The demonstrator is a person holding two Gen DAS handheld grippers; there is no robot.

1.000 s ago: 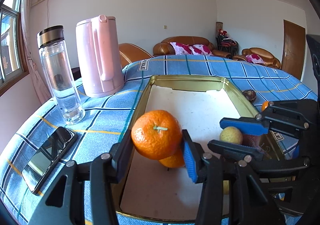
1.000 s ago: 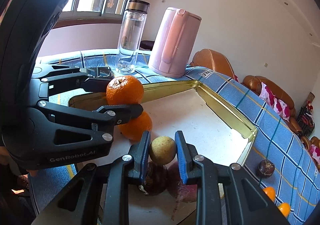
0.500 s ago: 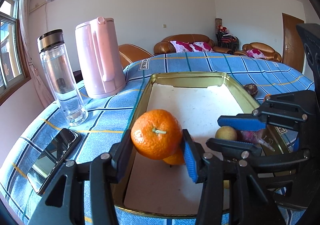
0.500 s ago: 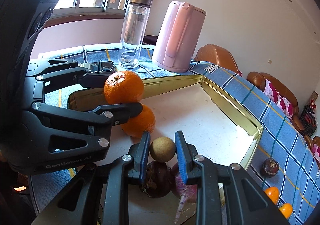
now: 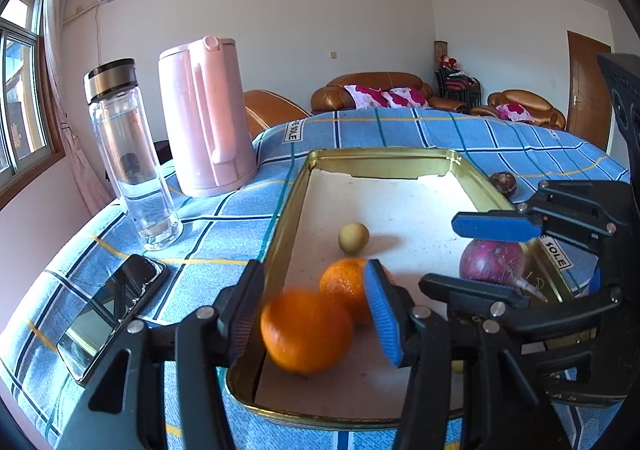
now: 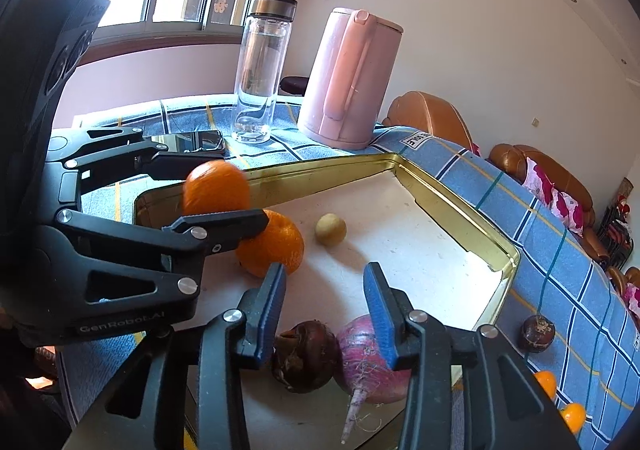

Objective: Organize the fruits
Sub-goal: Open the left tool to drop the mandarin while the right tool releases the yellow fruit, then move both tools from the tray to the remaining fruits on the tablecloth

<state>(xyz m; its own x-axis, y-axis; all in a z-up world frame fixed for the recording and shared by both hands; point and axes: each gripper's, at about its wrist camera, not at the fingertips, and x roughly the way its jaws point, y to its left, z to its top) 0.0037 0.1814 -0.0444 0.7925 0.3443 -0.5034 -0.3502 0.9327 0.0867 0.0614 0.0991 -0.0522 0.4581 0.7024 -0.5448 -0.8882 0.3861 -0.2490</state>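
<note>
A gold-rimmed tray (image 5: 297, 186) (image 6: 456, 206) lies on the blue checked tablecloth. My left gripper (image 5: 316, 322) is open; a motion-blurred orange (image 5: 306, 332) (image 6: 216, 188) sits between its fingers over the tray's near corner, next to a second orange (image 5: 345, 284) (image 6: 274, 250) in the tray. My right gripper (image 6: 326, 314) is open and empty above a dark round fruit (image 6: 306, 356) and a red radish (image 6: 366, 358) (image 5: 492, 262). A small yellow-green fruit (image 5: 353, 237) (image 6: 330, 229) lies in the tray, apart from both grippers.
A pink kettle (image 5: 204, 118) (image 6: 346, 78), a glass bottle (image 5: 128, 154) (image 6: 262, 70) and a phone (image 5: 108, 314) (image 6: 188, 140) stand left of the tray. A dark fruit (image 6: 538, 332) (image 5: 503, 184) and small oranges (image 6: 560, 398) lie on the cloth right of it.
Both grippers have opened. The orange has dropped from the left fingers' grip toward the tray. The yellow-green fruit has left the right gripper and lies further out in the tray.
</note>
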